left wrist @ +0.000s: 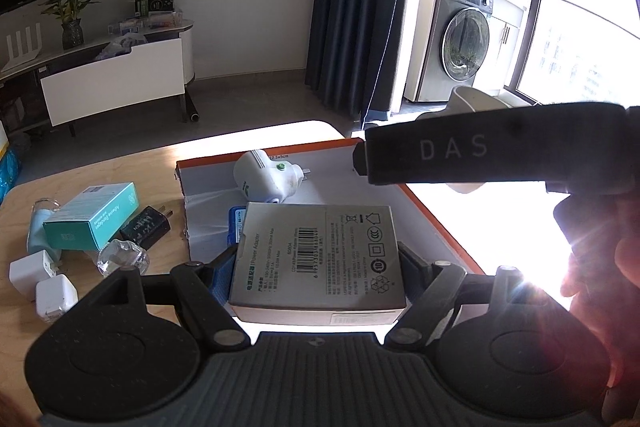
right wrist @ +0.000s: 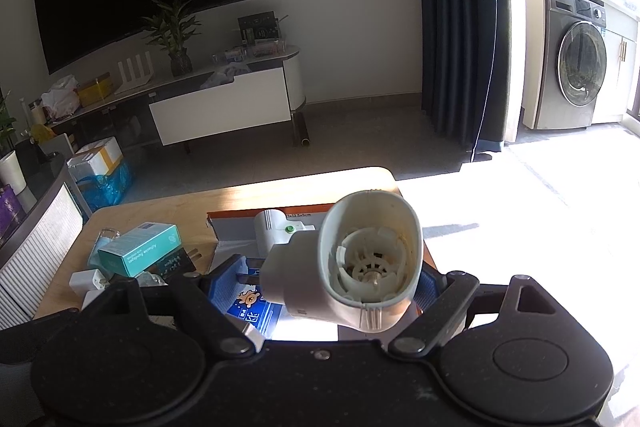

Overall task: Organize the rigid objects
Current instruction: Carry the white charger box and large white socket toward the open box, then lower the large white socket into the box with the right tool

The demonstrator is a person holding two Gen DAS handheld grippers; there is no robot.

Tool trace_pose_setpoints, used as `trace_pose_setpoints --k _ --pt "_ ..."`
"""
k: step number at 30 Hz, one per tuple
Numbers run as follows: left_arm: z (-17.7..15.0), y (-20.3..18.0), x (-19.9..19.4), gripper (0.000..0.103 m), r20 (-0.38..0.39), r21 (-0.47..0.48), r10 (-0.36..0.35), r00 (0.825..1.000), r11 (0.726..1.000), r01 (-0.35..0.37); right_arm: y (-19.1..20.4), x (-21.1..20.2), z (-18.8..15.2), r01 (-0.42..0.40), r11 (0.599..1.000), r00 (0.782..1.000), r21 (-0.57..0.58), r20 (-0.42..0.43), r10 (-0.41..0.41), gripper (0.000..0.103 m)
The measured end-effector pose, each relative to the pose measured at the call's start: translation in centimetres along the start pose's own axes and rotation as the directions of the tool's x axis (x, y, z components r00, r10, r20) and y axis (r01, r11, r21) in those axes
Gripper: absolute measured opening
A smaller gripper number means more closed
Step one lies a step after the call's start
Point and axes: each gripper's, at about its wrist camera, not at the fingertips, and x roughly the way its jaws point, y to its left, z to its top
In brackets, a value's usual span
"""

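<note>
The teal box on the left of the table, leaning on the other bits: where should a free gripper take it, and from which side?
Grip the teal box across its two long side faces, coming down from above. It lies long and tilted, its top face clear; the black adapter and white chargers crowd its lower sides, so a low side approach would likely bump them.

The right claw [right wrist: 336, 283] grips a white plug-in device [right wrist: 352, 267] above the table [right wrist: 168, 203].

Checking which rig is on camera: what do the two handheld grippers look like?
Both are matte black plastic: two round disc housings, angled linkage arms with silver pivot pins, blue finger pads. The left gripper has a ribbed grey base. The right gripper, seen from the left view, bears white "DAS" lettering. No cables visible.
</note>
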Motion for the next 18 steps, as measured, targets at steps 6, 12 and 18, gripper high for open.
trace_pose_setpoints --k 6,12,18 --pt "0.1 -0.1 0.6 0.079 -0.008 0.000 -0.005 1.000 1.000 0.005 -0.2 0.9 0.4 0.001 1.000 1.000 0.002 -0.014 -0.001 0.100" --pt "0.3 -0.2 1.3 0.079 -0.015 -0.002 -0.008 1.000 1.000 0.008 -0.3 2.0 0.7 0.003 1.000 1.000 -0.003 -0.029 -0.003 0.100" --pt "0.3 0.0 2.1 0.079 -0.027 -0.009 -0.009 1.000 1.000 0.009 -0.3 3.4 0.9 0.004 1.000 0.999 -0.017 -0.054 -0.005 0.100"
